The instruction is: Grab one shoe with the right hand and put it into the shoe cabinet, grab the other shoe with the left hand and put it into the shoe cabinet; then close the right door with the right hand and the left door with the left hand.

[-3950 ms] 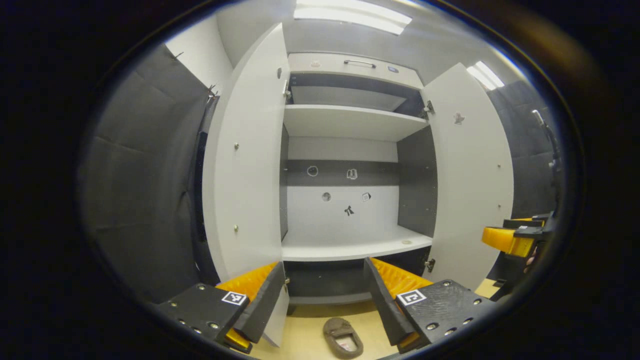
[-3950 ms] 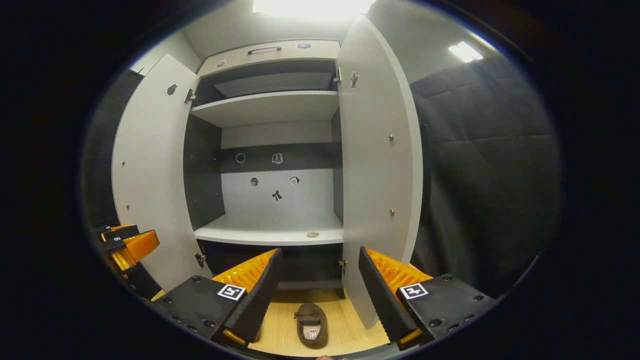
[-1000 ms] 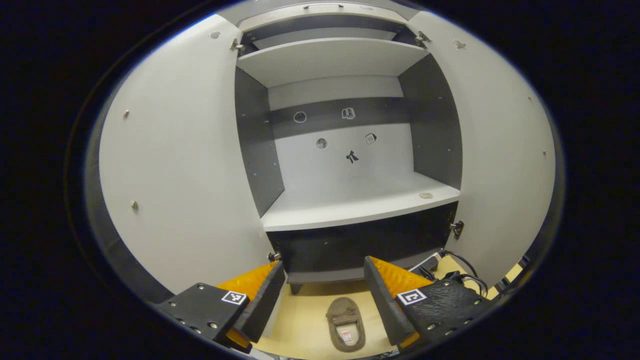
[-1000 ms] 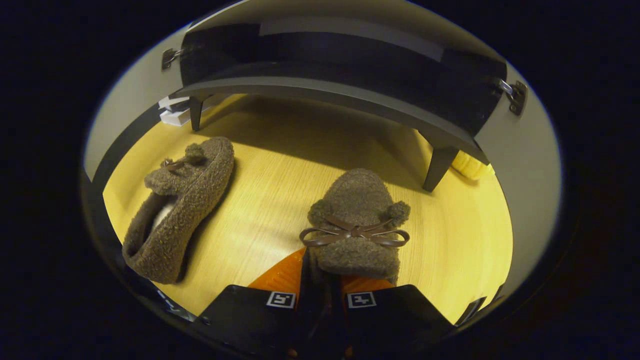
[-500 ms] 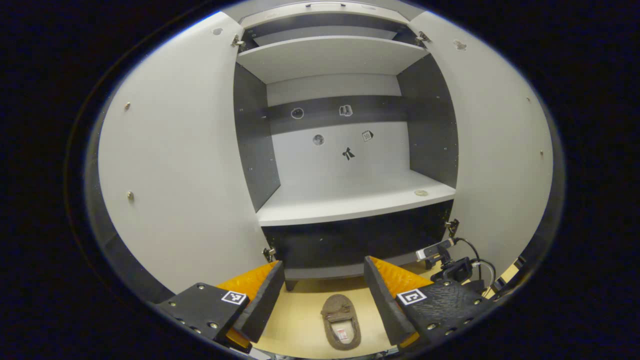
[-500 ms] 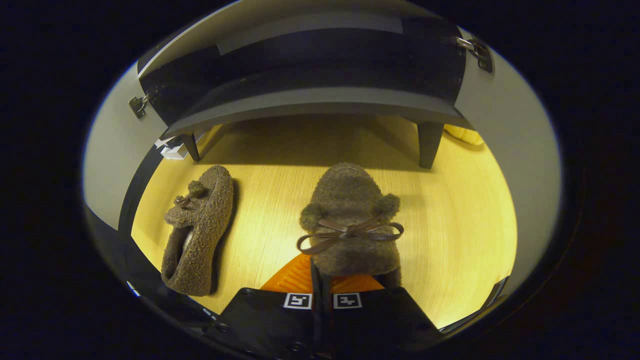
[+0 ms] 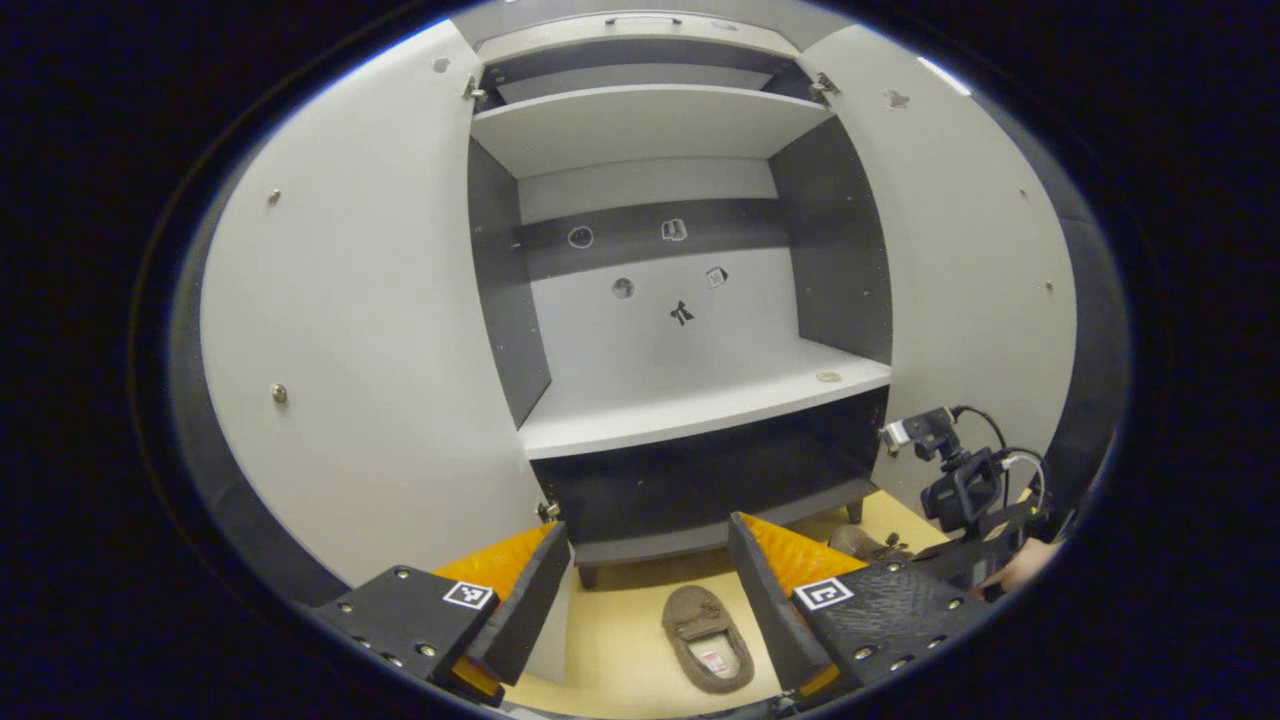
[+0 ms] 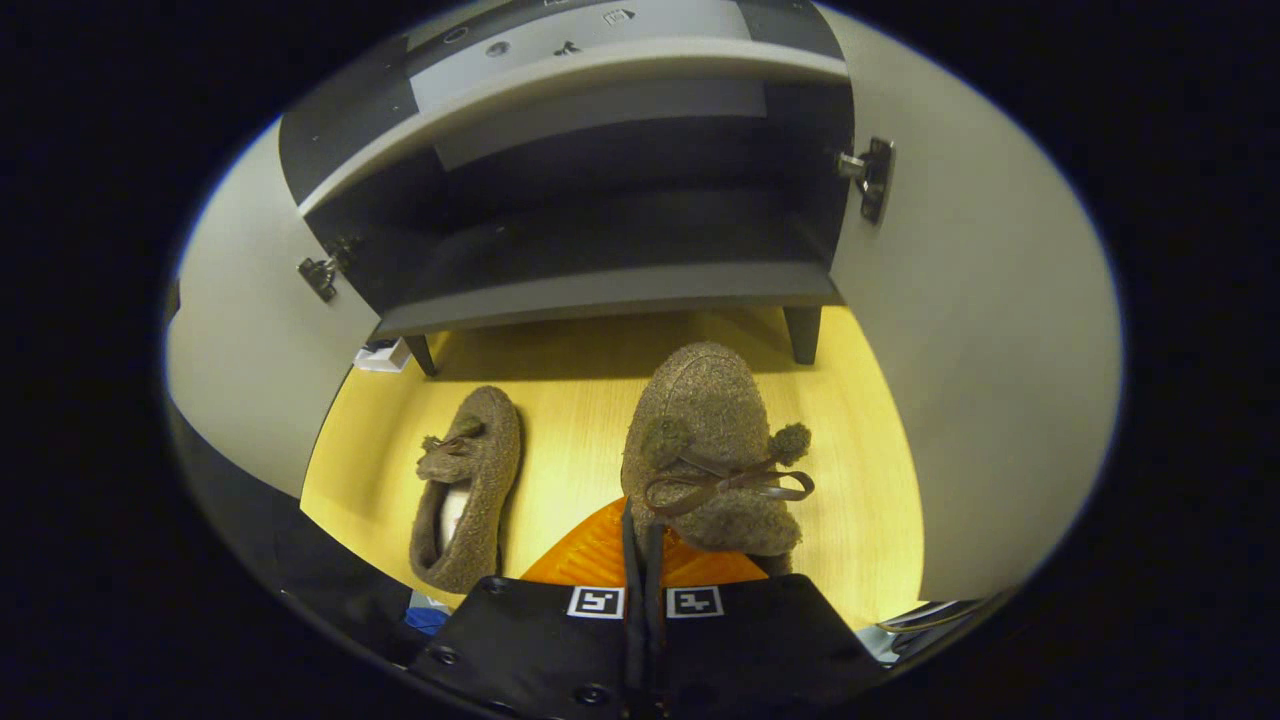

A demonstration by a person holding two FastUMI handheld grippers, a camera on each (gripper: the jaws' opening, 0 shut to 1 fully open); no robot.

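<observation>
Right gripper (image 8: 640, 560) fingers clamped on a fuzzy brown bow-topped slipper (image 8: 712, 450) above the wooden floor (image 8: 570, 440), left gripper (image 7: 648, 590) fingers wide apart, empty, second brown slipper (image 7: 710, 637) on the floor before the open grey shoe cabinet (image 7: 690, 405)

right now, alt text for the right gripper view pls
The right gripper is shut on a fuzzy brown slipper with a bow, held before the open shoe cabinet. The other slipper lies on the wooden floor to its left.

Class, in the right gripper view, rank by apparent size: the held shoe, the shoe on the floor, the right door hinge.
1. Held shoe, largest, though it is nearest the camera, so this is unsure.
2. Shoe on the floor.
3. Right door hinge, clearly smallest.
</observation>
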